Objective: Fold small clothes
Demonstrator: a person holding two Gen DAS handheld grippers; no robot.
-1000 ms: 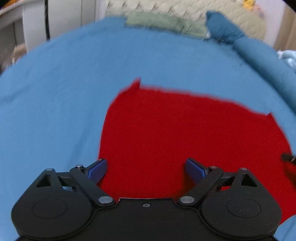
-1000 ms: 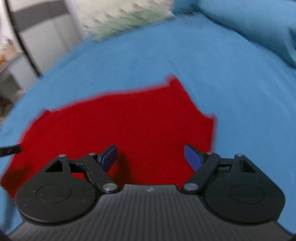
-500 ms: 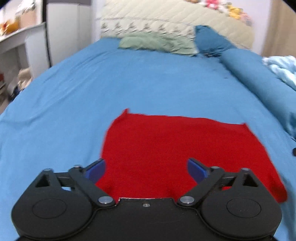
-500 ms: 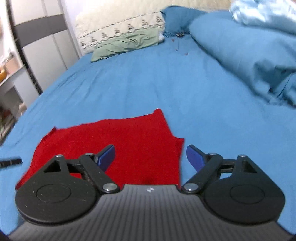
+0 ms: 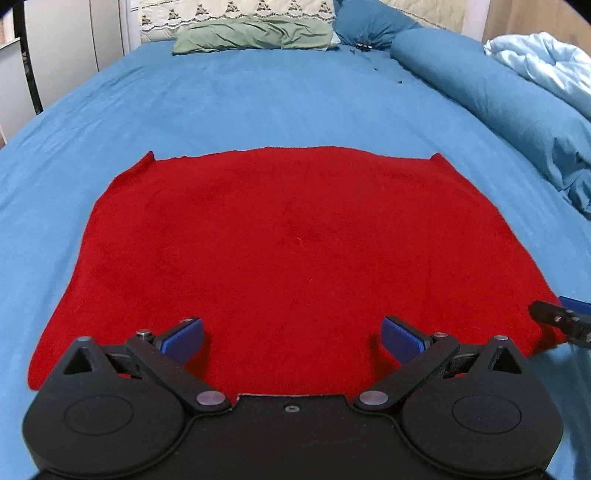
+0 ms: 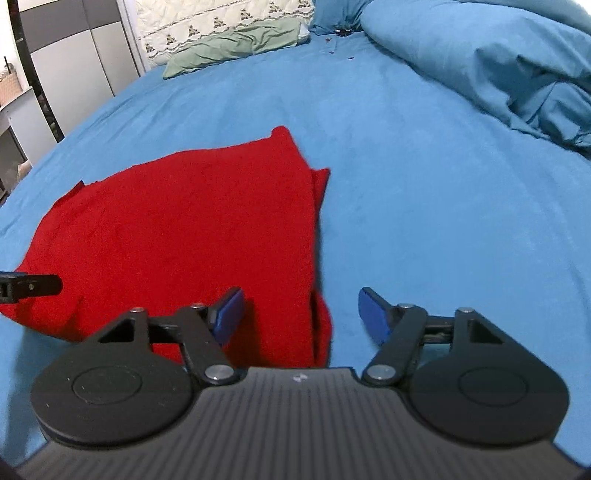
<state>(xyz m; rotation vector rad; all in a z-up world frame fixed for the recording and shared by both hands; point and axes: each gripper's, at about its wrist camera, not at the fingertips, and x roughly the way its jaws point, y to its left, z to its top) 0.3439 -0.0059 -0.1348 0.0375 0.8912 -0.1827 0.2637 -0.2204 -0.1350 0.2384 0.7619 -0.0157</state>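
A red garment [image 5: 288, 240] lies flat on the blue bed sheet [image 5: 258, 96], folded into a rough rectangle. My left gripper [image 5: 291, 338] hangs over its near edge with the jaws wide open and nothing between them. In the right wrist view the same red garment [image 6: 177, 229] fills the left half, its right edge showing doubled layers. My right gripper [image 6: 301, 314] stands over that near right corner; its jaws are closing, with the garment's edge between them and no pad pressing on it. The right gripper's fingertip [image 5: 557, 317] shows at the left view's right border.
A rolled blue duvet [image 5: 498, 99] runs along the bed's right side, with a pale blue blanket [image 5: 543, 62] behind it. Green and patterned pillows [image 5: 251, 33] lie at the head. A grey wardrobe [image 6: 74, 70] stands to the left of the bed.
Both grippers have pulled back from the garment toward the near edge of the bed, so more of the bed and garment shows. The right jaws have narrowed a little.
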